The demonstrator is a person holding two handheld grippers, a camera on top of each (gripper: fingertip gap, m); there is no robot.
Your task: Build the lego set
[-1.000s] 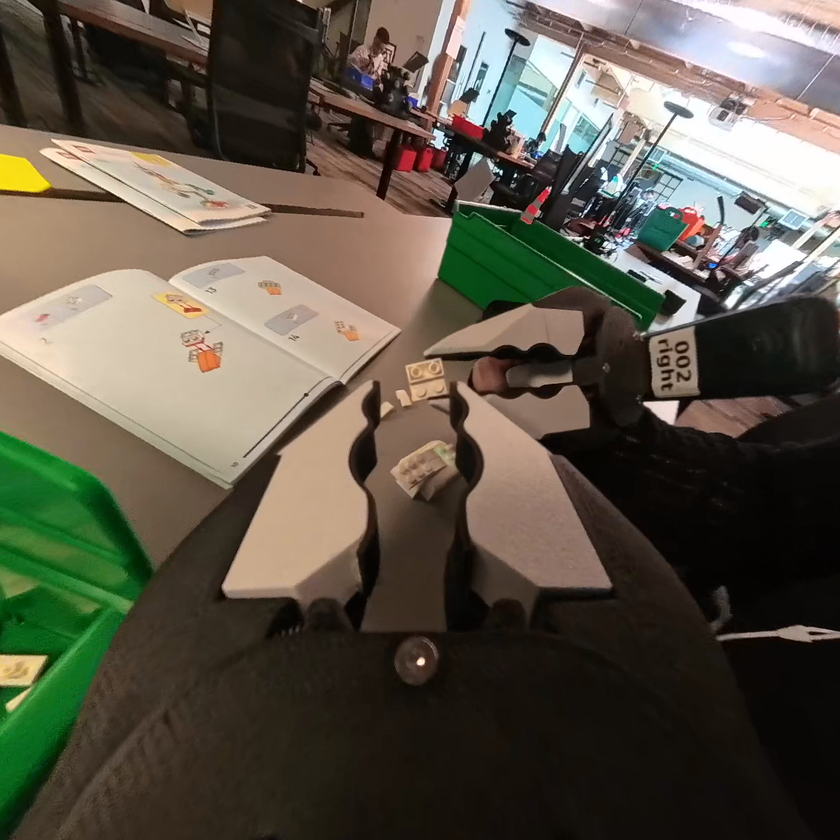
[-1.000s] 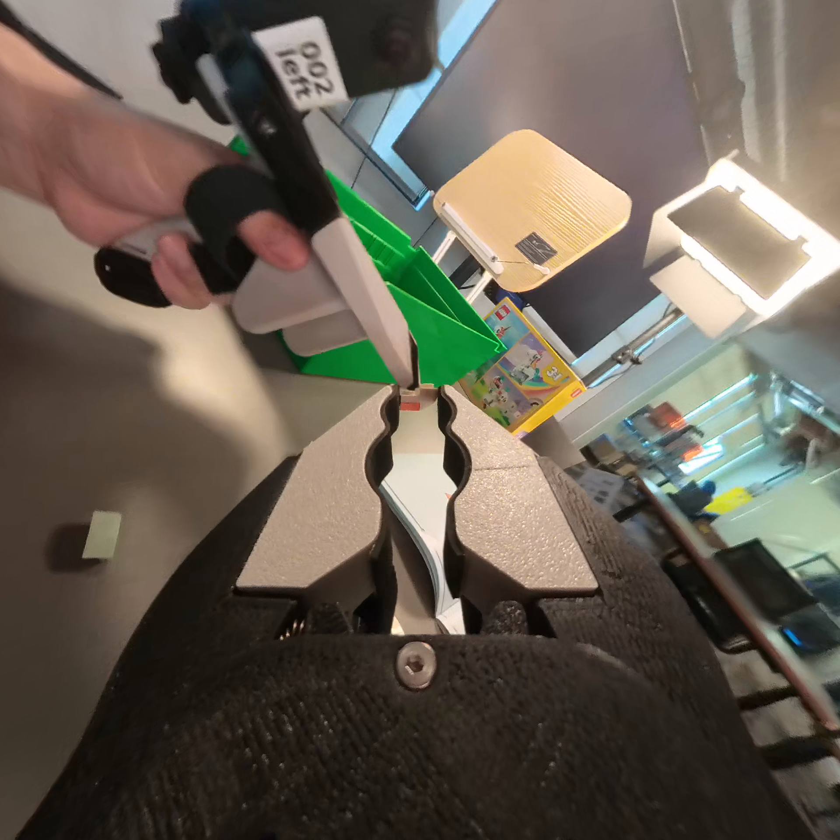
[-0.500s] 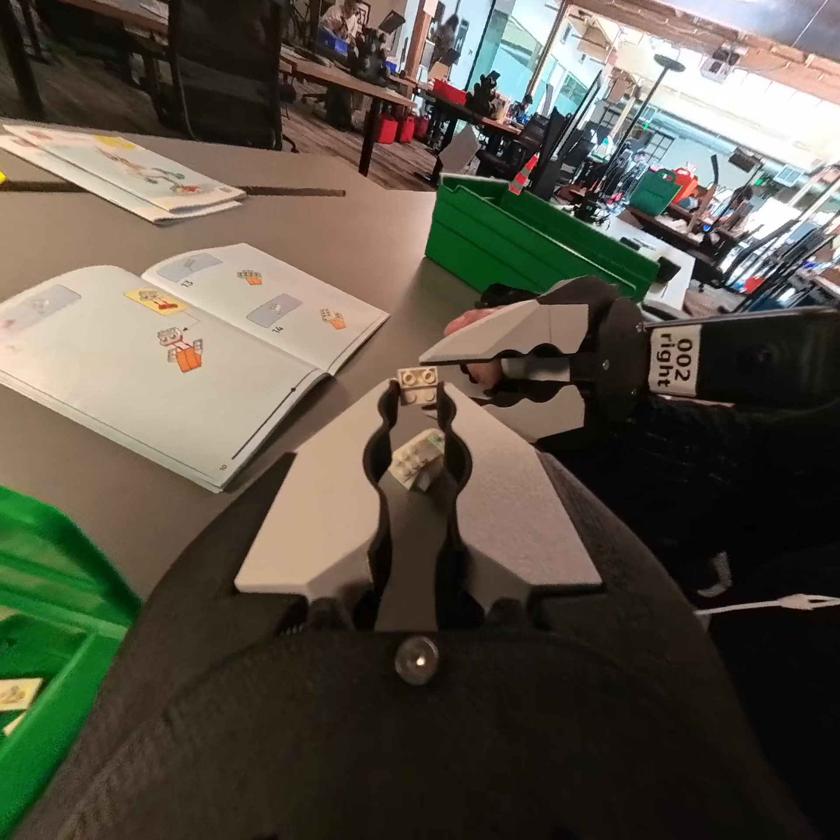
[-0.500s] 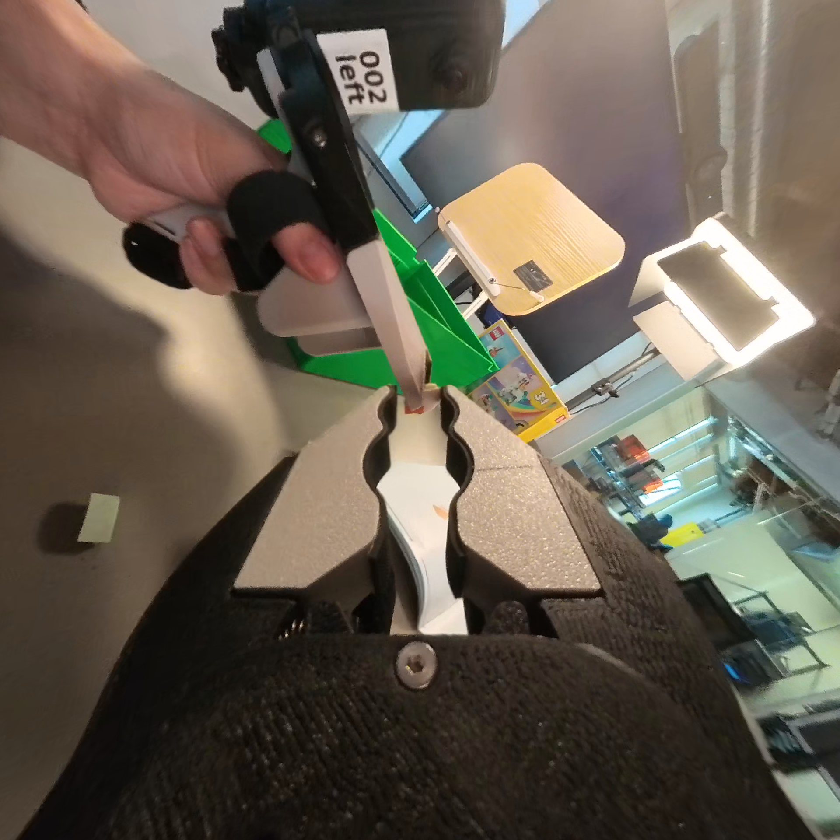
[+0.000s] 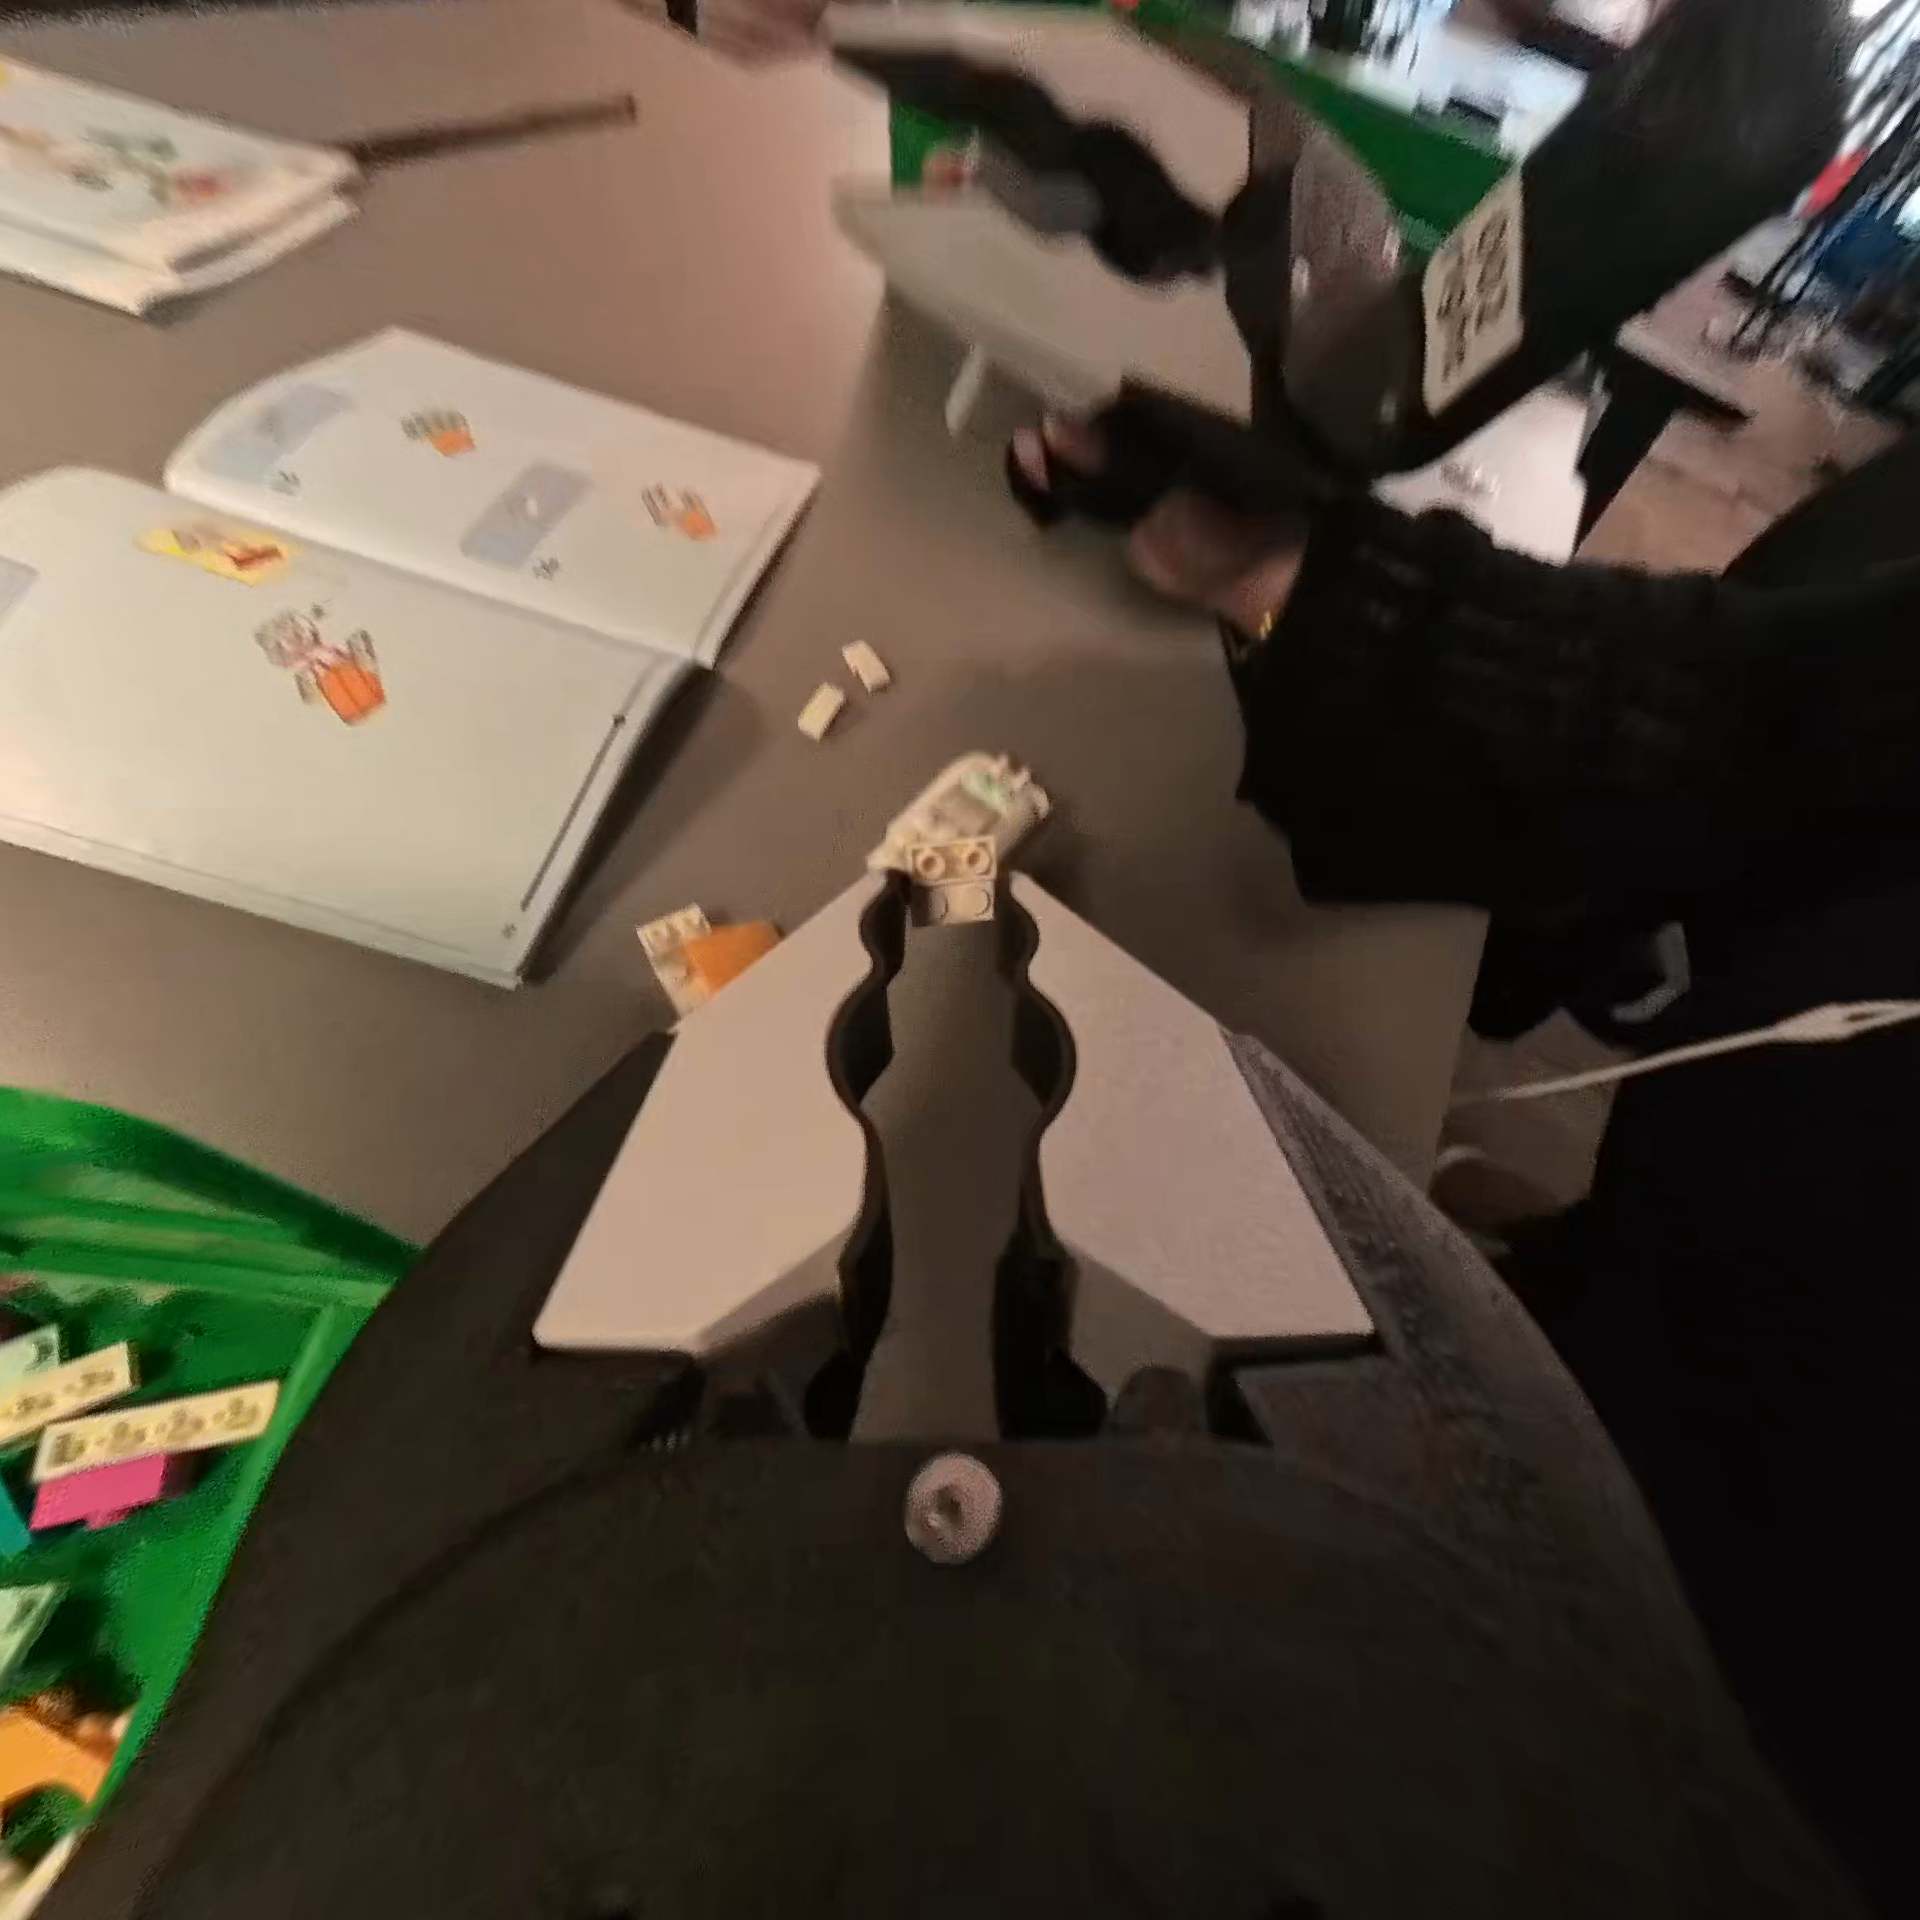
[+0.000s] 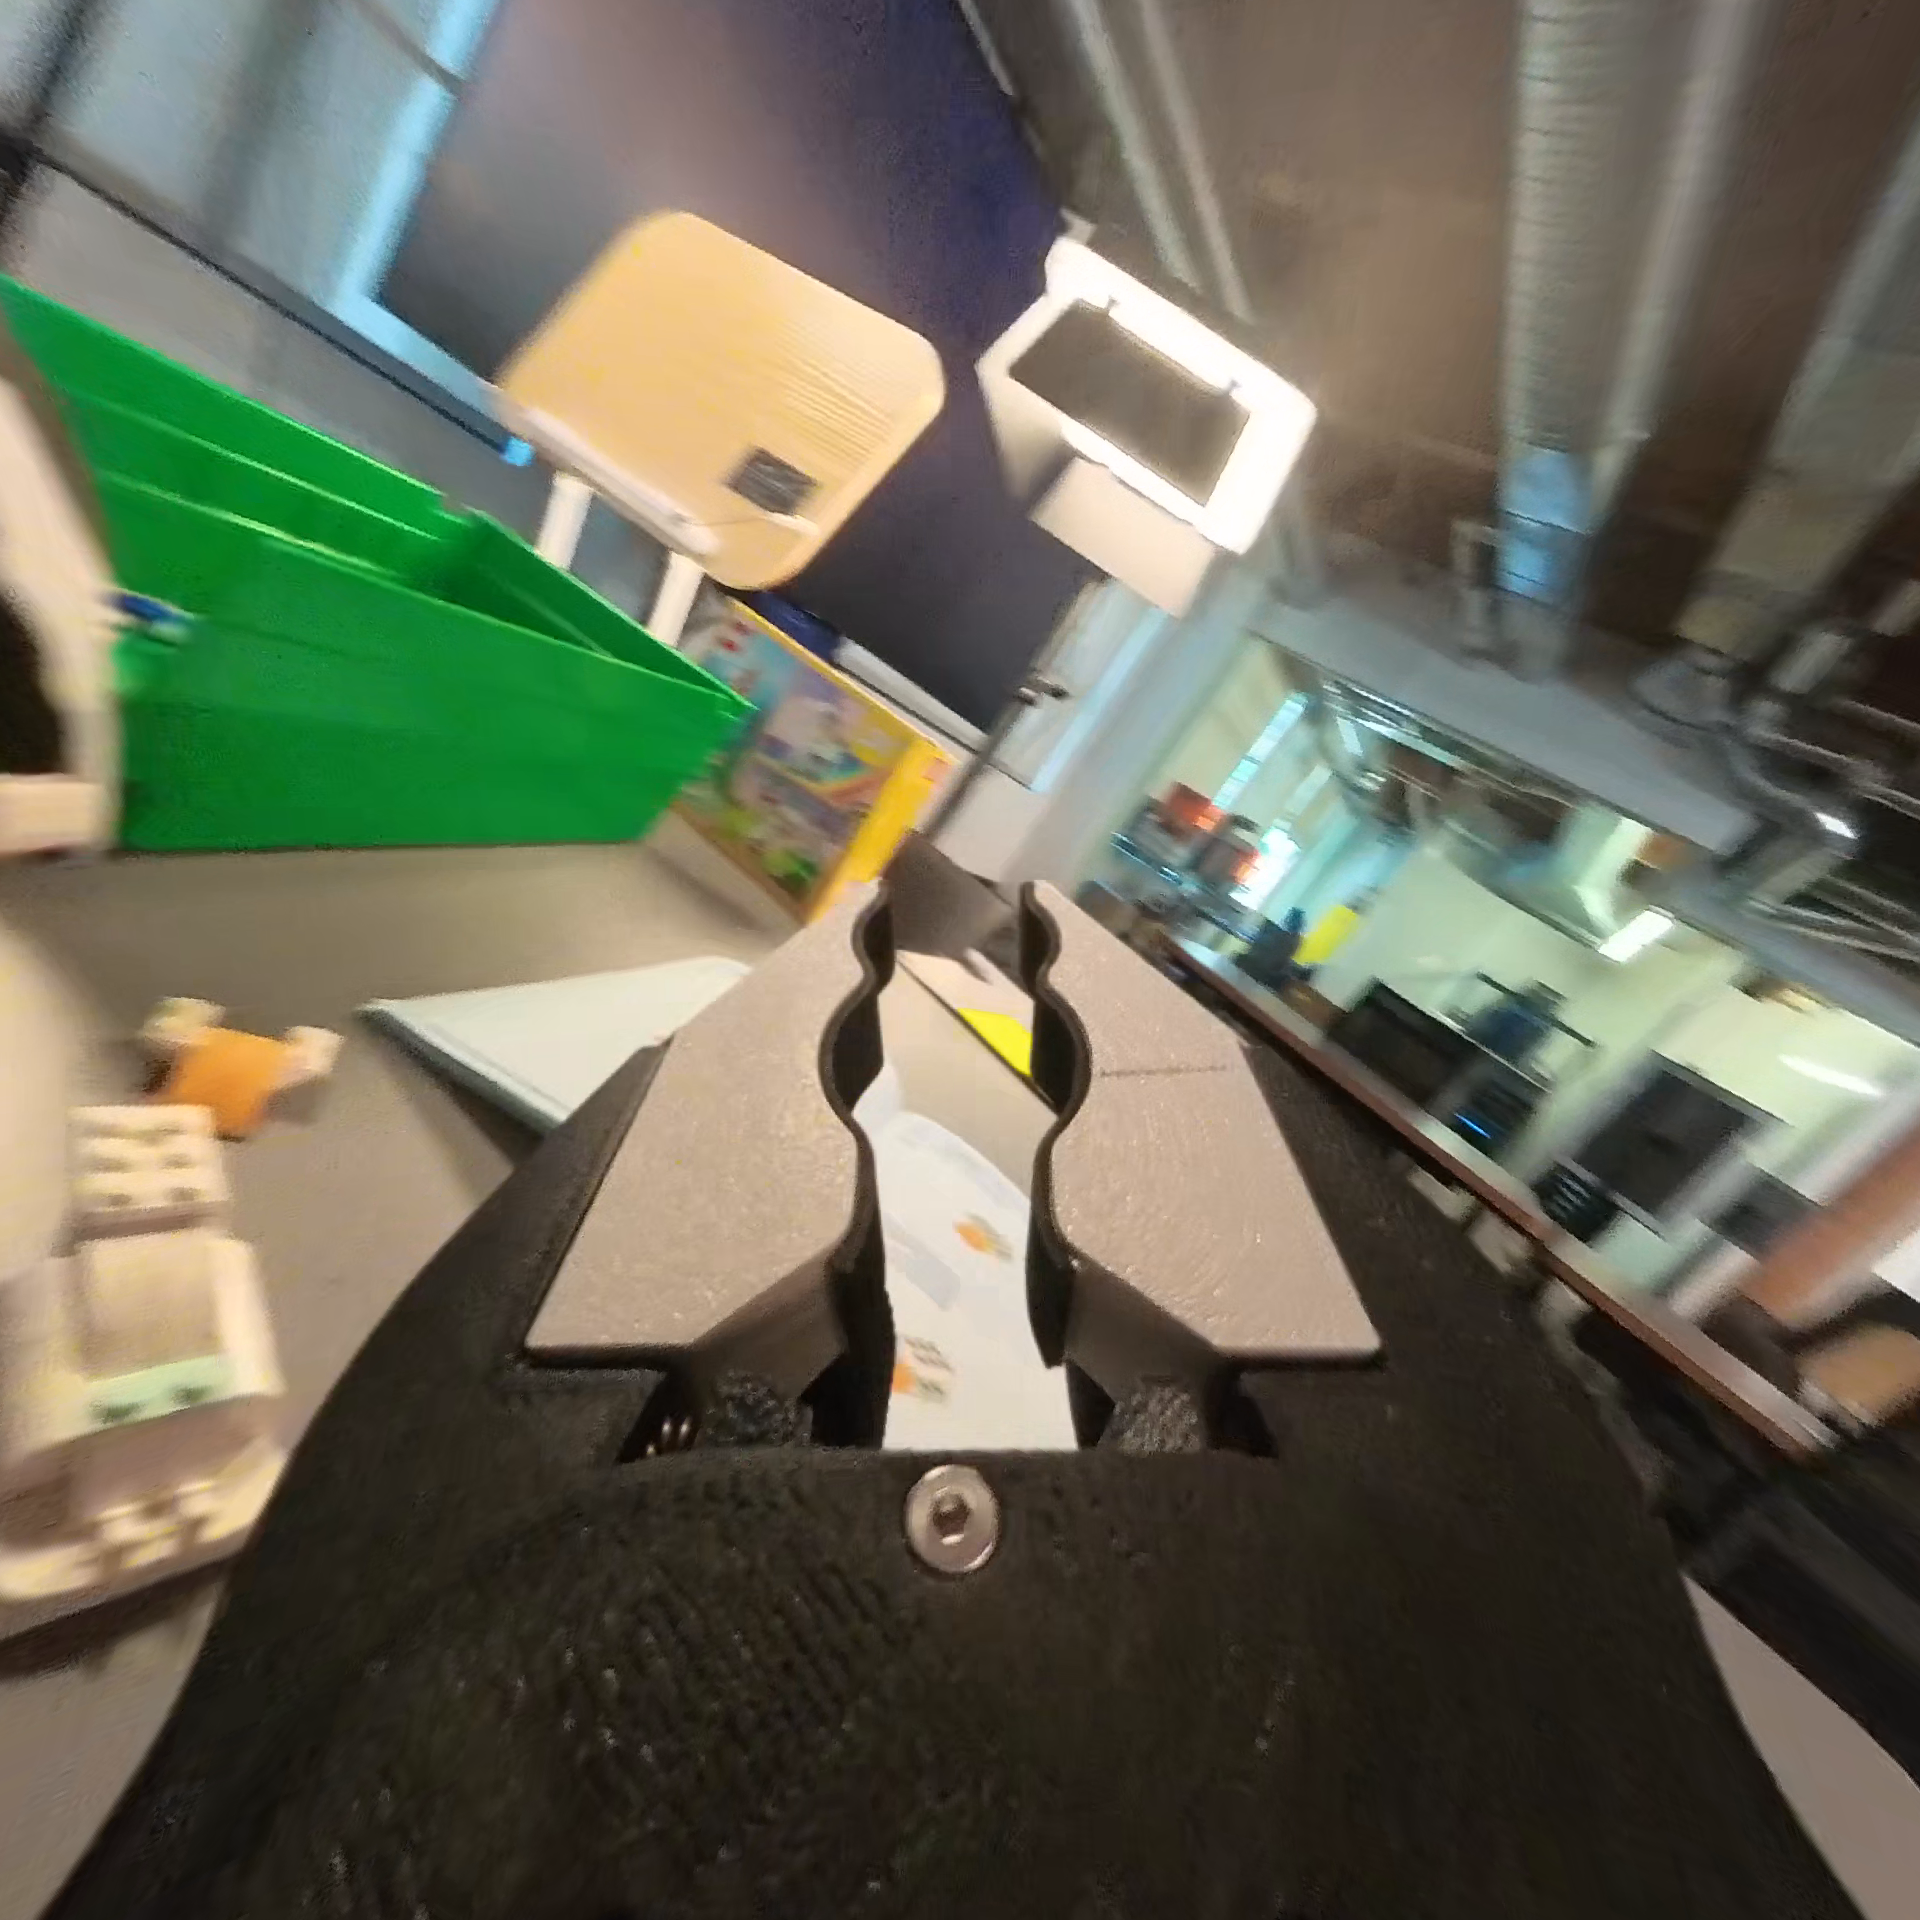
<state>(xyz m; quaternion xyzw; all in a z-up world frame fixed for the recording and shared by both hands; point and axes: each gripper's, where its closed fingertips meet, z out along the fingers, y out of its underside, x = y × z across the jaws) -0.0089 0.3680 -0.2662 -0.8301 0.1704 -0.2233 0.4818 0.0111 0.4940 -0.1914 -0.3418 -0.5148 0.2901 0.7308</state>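
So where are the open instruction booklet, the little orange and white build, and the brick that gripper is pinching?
open instruction booklet [image 5: 343, 665], left wrist view, on its left page.
orange and white build [image 5: 717, 951], left wrist view, on its orange block.
tan brick [image 5: 954, 881], left wrist view, on its studded face, between the left gripper's [image 5: 951, 902] fingertips.

left gripper [image 5: 951, 899]: jaws pinching | right gripper [image 6: 951, 914]: jaws parted, empty, raised

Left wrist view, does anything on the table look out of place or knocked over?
Mostly tidy, though the view is blurred. A white assembly lies tipped beyond the left hand-held gripper, which pinches a tan plate. Two small tan pieces lie loose beside the open booklet, and an orange-and-white piece lies askew.
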